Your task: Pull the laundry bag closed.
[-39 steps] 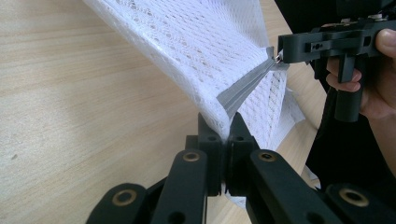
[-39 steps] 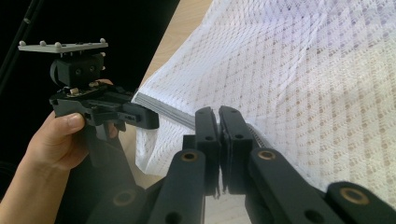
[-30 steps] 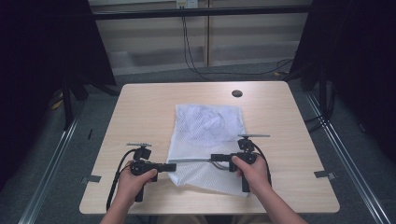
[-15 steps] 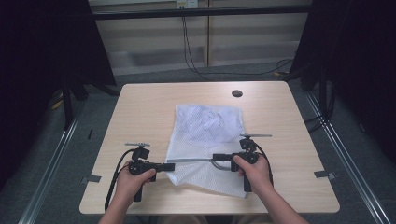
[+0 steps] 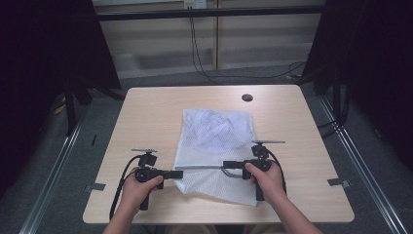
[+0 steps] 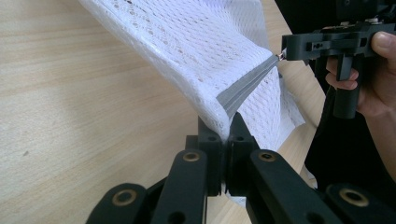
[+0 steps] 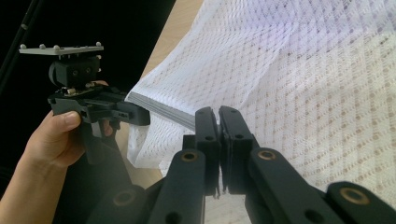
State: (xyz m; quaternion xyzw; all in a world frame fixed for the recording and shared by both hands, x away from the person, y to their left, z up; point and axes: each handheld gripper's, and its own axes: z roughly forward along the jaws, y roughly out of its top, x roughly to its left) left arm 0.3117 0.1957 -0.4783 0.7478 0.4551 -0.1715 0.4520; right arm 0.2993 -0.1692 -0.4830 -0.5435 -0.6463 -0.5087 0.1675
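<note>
High view: light wooden table [image 5: 146,112], white mesh laundry bag [image 5: 219,146] laid flat near its centre, near end lifted off the surface. Small dark round grommet [image 5: 247,97] set in the far part of the tabletop, well apart from the bag.

Left gripper [image 5: 178,174]: held level in the person's left hand [image 5: 139,190], pointed toward the bag's near left edge. Jaws closed on the left end of the grey zipper band [image 6: 245,86], mesh pinched between the pads.

Right gripper [image 5: 227,165]: held level in the right hand [image 5: 265,178], pointed back toward the left one. Jaws closed on the other end of the same band; tips met the grey strip at its right end, possibly on a small metal zipper pull, though too small to tell.

Zipper band: stretched taut and nearly straight between the two grippers, raised above the table, mesh hung from it on both sides.

White garment [image 5: 212,124]: bundled inside the far half of the bag, seen through the mesh.

Step in hand, as judged: band kept under tension so the zipper could be run. Handling notes: left end kept fixed as anchor; right end drawn along the line of the band, not upward; tension kept even to stop mesh bunching into the zipper; bag's far half left resting on the table.
</note>
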